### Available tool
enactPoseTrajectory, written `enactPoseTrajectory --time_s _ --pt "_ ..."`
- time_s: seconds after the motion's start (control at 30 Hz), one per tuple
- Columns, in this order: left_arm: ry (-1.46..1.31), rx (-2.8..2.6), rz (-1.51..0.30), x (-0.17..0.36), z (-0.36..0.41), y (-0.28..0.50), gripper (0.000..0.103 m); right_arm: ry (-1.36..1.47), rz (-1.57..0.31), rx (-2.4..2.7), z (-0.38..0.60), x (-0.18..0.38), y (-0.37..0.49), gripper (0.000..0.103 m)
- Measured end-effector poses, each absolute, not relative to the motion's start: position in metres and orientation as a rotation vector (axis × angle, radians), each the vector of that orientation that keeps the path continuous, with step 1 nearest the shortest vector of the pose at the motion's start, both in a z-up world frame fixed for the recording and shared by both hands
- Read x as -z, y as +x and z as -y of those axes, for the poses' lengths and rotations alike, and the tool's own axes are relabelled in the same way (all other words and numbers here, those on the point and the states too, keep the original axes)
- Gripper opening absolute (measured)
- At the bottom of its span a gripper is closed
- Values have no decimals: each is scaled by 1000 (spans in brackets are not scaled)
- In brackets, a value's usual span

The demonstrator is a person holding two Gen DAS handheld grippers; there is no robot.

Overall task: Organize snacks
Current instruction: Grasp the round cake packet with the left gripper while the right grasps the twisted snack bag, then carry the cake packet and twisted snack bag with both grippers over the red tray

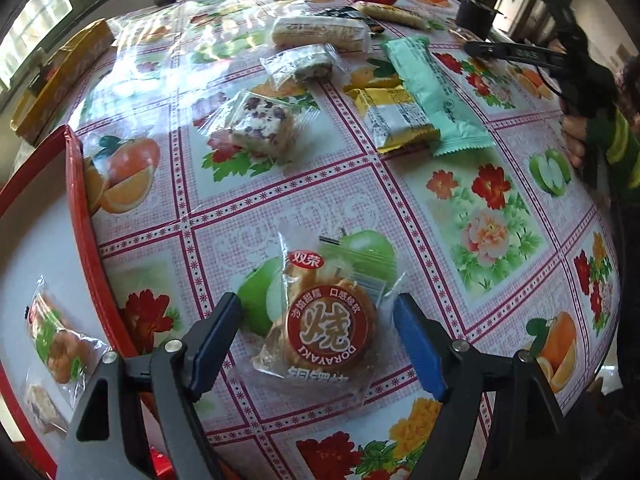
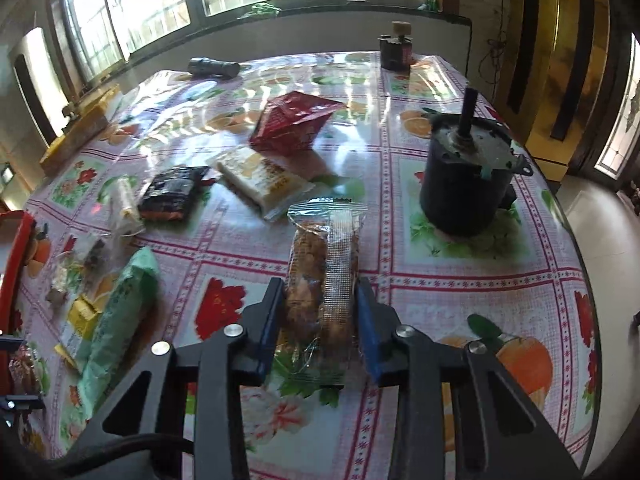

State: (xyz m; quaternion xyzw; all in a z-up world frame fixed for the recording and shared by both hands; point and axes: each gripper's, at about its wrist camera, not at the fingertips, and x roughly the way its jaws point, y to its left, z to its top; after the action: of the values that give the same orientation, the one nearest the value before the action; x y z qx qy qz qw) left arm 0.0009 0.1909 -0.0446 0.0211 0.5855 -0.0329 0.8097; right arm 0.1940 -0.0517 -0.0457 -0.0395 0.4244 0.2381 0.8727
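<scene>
we're early in the sort. left claw [image 1: 318, 344] stands apart, straddling the dorayaki pack [image 1: 324, 320] flat on the desk [image 1: 400, 220], pads not touching it. just left of that claw, the red-rimmed tray [image 1: 84, 220] holds two, maybe three clear packs, so most is left. right claw [image 2: 320, 328] is clamped on the long clear-wrapped biscuit bar [image 2: 324, 280], crinkly film, rigid inside. farther out from the left claw: nougat square [image 1: 260, 124] in clear film, yellow pack [image 1: 390, 120] under a matte mint pouch [image 1: 436, 96], then white bars. beyond the right claw: puffy red foil bag [image 2: 292, 124], still loose. desk cover is glossy, slick plastic.
</scene>
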Motion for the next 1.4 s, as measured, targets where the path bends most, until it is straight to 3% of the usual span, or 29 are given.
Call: enactPoseTrajectory --time_s 0.03,0.07,0.13,0.43,0.8,1.4 --pt "43 73 -1238 43 -192 0 57 -64 -883 -516 52 44 191 37" --pt "42 75 -1228 41 -191 -2 49 -45 -878 -538 54 42 186 37" --pt "40 68 -1226 40 -191 -4 41 -7 -868 -568 57 39 177 37" --pt "-128 -26 -1176 32 -197 -20 38 170 -804 -693 74 21 124 37" --pt "-279 -174 -994 -3 -187 -58 38 208 -758 -851 45 2 65 37" --pt "-237 -440 -816 -40 -214 -105 38 145 -738 -1039 -23 -13 4 37"
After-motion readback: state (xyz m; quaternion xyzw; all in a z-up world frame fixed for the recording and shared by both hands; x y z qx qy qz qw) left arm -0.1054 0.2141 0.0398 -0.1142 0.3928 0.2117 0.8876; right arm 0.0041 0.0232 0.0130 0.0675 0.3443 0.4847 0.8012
